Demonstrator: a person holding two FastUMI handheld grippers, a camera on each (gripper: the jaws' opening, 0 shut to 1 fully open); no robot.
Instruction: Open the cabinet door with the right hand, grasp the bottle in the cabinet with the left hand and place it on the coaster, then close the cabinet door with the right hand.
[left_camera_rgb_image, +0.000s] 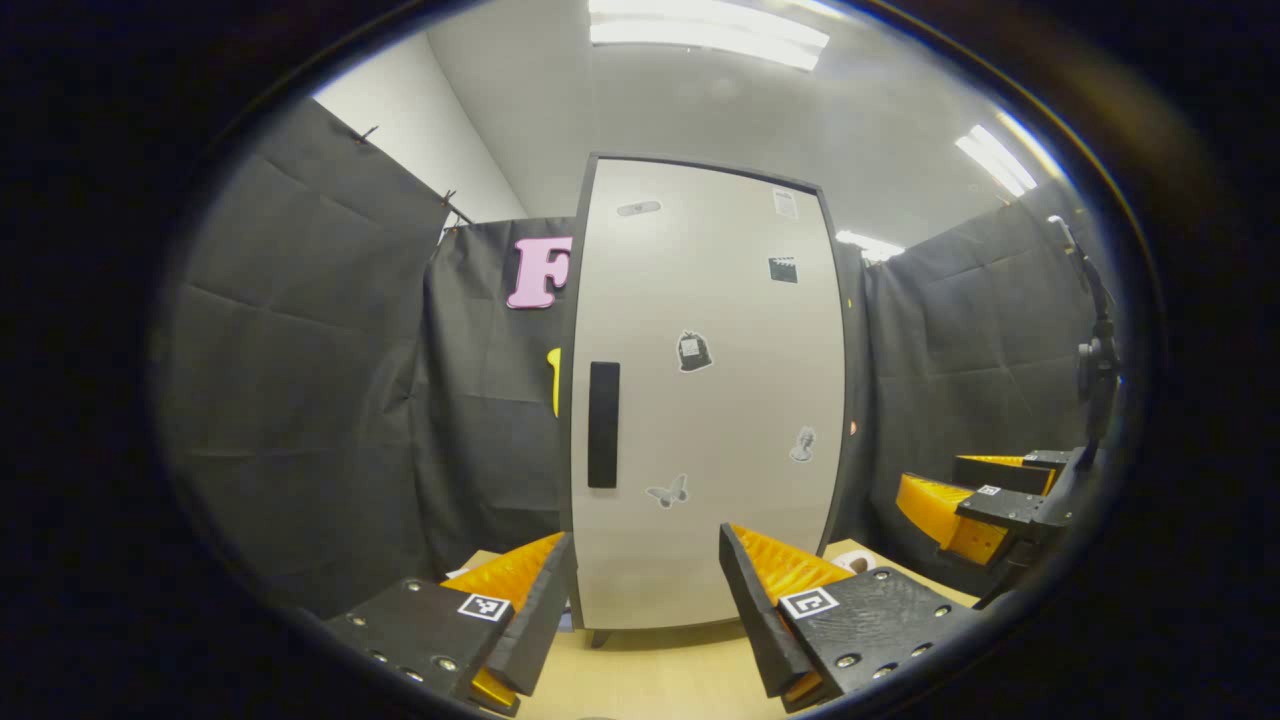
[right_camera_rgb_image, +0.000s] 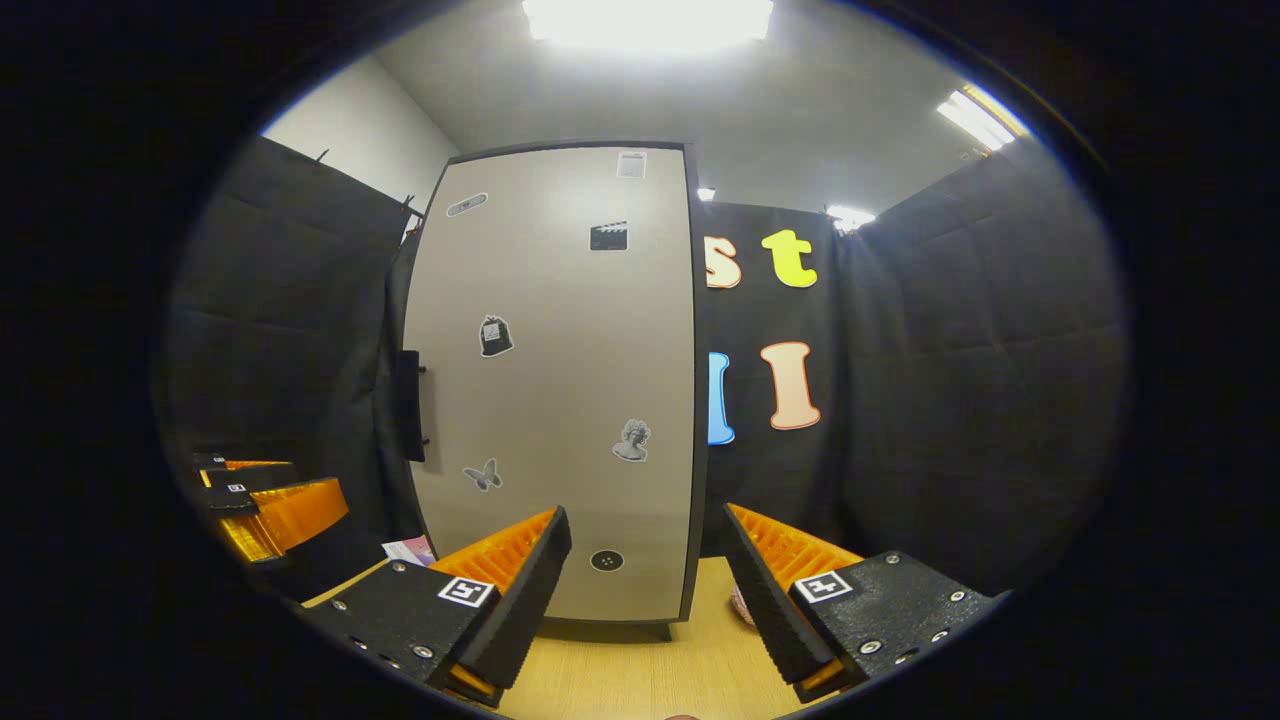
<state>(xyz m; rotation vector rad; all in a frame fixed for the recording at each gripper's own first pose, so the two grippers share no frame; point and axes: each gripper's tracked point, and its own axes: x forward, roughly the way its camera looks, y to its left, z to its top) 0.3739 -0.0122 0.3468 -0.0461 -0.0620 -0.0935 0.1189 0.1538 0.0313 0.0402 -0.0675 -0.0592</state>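
Cabinet door (left_camera_rgb_image: 705, 400) closed, standing at worktop (left_camera_rgb_image: 660, 680) back edge. Left gripper (left_camera_rgb_image: 648, 610) and right gripper (right_camera_rgb_image: 648, 600) wide open, empty, just before door.

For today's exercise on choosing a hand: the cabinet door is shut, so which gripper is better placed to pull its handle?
Left, probably: the left gripper faces the handle squarely, fingers apart. The right gripper sees the handle edge-on, off to one side, though the task assigns it the cabinet door.

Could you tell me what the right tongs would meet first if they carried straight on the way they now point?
Most likely the shut cabinet door, low on its panel and well right of the black handle. The right tongs stand open with nothing between them and the door, though depth is unclear.
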